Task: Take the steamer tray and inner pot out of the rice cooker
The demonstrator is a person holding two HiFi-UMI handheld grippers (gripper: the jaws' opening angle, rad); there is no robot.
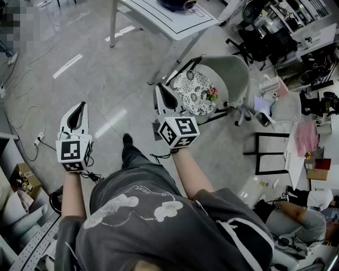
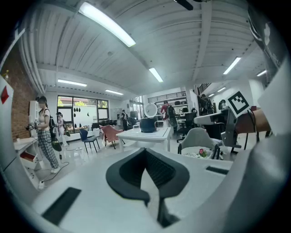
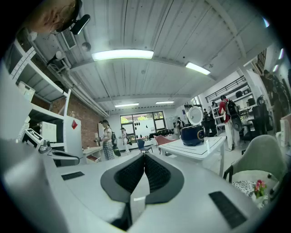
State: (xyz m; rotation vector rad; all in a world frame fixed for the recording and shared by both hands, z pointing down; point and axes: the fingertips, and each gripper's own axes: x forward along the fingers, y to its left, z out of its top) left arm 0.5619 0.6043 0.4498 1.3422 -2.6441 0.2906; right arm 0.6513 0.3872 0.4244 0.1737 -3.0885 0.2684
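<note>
Head view: both grippers are held out over the floor, with no worktop under them. The left gripper (image 1: 78,114) has its fingers pressed together with nothing in them. The right gripper (image 1: 165,98) is the same. The rice cooker (image 1: 177,4) is only a dark blue sliver cut off by the top of the frame. It sits on the white worktop (image 1: 175,24) toward the far edge, well apart from both sets of fingers. A grey chair (image 1: 228,71) with a floral cushion stands just past the right gripper, near the worktop's near corner.

Left gripper view: fingers closed tip to tip, empty. The cooker (image 2: 148,124) is small and sits straight ahead beyond the tips, on the worktop (image 2: 150,135). The chair (image 2: 196,136) is to the right of it.

Right gripper view: fingers closed, empty. The cooker (image 3: 194,135) is up and right of the tips, toward the left end of the worktop (image 3: 202,150). Its white lid (image 3: 197,114) stands open, which the head view doesn't show. This is the clearest look at the cooker body.

The steamer tray and inner pot can't be made out in any view.
</note>
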